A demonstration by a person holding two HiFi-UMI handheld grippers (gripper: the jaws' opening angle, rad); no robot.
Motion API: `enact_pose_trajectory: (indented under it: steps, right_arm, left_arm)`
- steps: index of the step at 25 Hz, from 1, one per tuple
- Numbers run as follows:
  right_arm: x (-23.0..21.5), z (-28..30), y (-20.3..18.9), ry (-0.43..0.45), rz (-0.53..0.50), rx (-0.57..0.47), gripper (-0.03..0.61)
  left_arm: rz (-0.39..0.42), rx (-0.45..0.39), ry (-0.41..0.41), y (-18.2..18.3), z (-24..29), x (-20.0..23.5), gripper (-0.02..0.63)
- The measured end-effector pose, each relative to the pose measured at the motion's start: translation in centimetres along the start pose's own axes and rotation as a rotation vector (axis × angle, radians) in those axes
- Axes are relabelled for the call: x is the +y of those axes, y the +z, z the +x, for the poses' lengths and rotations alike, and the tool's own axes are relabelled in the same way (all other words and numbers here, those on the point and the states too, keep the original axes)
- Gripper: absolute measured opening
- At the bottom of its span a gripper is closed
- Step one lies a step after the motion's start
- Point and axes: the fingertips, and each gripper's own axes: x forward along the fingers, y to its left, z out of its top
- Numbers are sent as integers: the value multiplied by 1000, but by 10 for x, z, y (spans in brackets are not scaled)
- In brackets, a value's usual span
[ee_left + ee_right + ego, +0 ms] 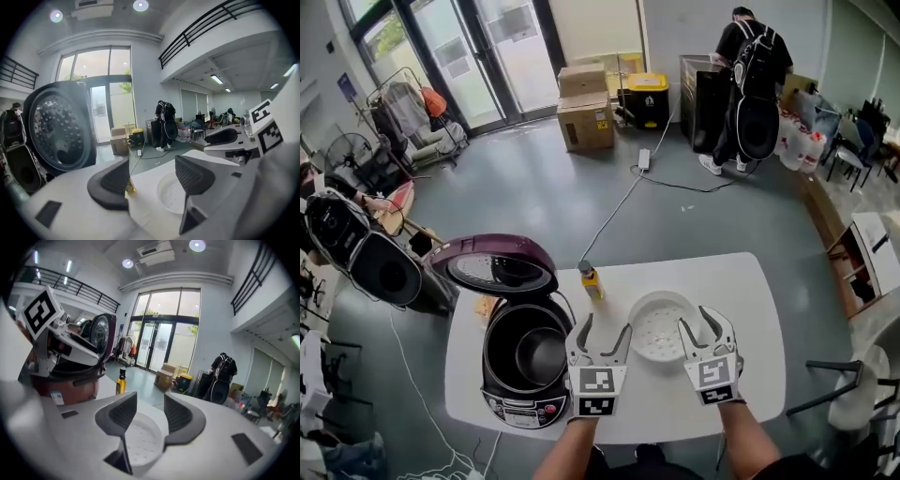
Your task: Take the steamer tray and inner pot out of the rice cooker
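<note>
Head view: a white bench (750, 281) carries a dark purple rice cooker (525, 398) at its left end, with the lid (497, 265) swung up and open. The inner pot (530, 352) sits inside the cooker body. The white perforated steamer tray (661, 323) is out of the cooker and lies on the bench just to its right, with a small yellow bottle (592, 279) standing behind the gap between them. The left gripper (607, 328) is held between cooker and tray, its jaws spread with nothing in them. The right gripper (701, 323) is at the tray's right edge, its jaws also parted and empty. On the floor beyond stand cardboard boxes (584, 108), and a person (753, 80) in dark clothes has their back turned

Left gripper view: the two dark pads stand well apart and nothing is pressed between them. Through the gap, lower down, show the bench top, the steamer tray (171, 194) and the yellow bottle (130, 189). The open lid (58, 126) fills the left side, showing its round inner plate, and part of the right gripper comes in from the right

Right gripper view: the pads are apart by a narrower gap and grip nothing. The steamer tray (140, 439) lies on the bench below and behind them, clear of both pads. To the left are the rice cooker (70, 385), the yellow bottle (121, 382) and the left gripper's marker cube (40, 310)
</note>
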Motion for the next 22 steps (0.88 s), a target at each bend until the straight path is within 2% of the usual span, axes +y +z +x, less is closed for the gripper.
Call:
enact_pose_trajectory:
  steps: [3, 9, 13, 16, 20, 22]
  right_arm:
    - [30, -20, 33, 68, 87, -44, 163]
    - [95, -19, 87, 186, 145, -90, 163]
    - [139, -9, 109, 290, 240, -73, 163]
    - [166, -2, 118, 353, 306, -58, 163]
    - [199, 7, 121, 414, 364, -16, 163]
    - [215, 13, 116, 457, 438, 22, 163]
  left_arm:
    - [6, 14, 36, 4, -39, 28, 313]
    - [-21, 32, 71, -1, -96, 93, 307]
    - [-76, 46, 78, -12, -121, 139, 305]
    - [-123, 56, 89, -23, -138, 177, 328]
    - [-217, 80, 84, -42, -155, 223, 347]
    - [-278, 107, 62, -56, -161, 240, 351]
